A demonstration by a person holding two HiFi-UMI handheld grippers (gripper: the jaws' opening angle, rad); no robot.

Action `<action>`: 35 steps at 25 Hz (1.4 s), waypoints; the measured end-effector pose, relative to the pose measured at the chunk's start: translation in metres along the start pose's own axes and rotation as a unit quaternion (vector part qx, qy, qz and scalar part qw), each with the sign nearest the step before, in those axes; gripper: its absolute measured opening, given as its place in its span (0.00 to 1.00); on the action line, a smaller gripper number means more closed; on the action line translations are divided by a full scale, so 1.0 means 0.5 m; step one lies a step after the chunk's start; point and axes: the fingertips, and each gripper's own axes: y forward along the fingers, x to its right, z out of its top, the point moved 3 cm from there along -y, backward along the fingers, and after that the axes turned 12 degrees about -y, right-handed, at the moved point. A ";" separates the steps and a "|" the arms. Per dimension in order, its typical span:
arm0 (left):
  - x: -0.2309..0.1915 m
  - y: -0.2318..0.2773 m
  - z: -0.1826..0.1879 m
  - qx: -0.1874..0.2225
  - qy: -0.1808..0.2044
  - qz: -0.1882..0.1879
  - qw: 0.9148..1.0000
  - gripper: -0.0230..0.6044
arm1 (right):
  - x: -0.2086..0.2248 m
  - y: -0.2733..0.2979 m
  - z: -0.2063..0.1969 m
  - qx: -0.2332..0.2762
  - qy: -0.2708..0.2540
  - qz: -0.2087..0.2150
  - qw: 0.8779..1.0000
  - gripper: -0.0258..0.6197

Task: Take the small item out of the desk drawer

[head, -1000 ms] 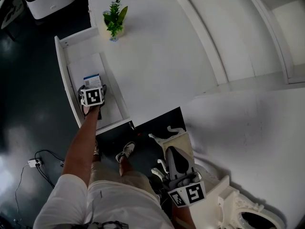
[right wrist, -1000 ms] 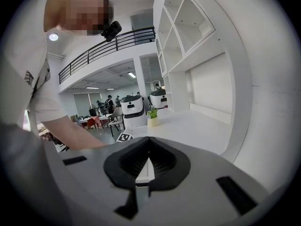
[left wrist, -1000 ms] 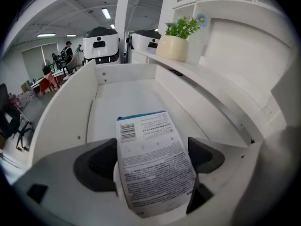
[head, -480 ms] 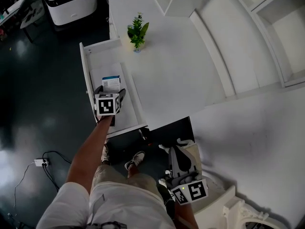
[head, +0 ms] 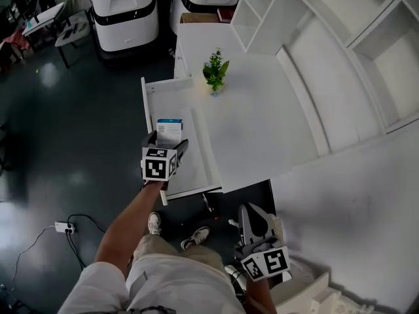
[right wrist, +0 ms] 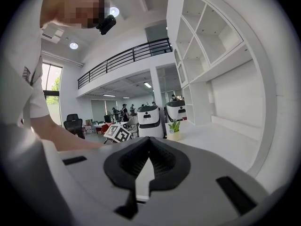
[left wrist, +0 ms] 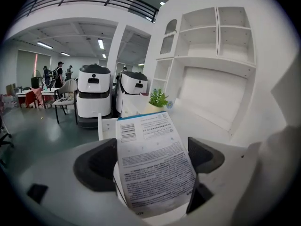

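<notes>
Two left gripper (left wrist: 150,157) fingers (left wrist: 96,166) pinch the small box (left wrist: 151,173) between them; right gripper (right wrist: 147,149) closed, empty.

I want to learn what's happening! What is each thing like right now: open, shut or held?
drawer: open.
box: gripped, over the drawer.
left claw: shut on the box.
right claw: shut, empty.
plant: upright on the desk.
</notes>
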 end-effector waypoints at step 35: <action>-0.024 -0.438 0.242 0.252 0.047 -0.049 0.965 0.80 | 0.049 0.010 0.122 0.089 -0.024 -0.056 0.994 0.05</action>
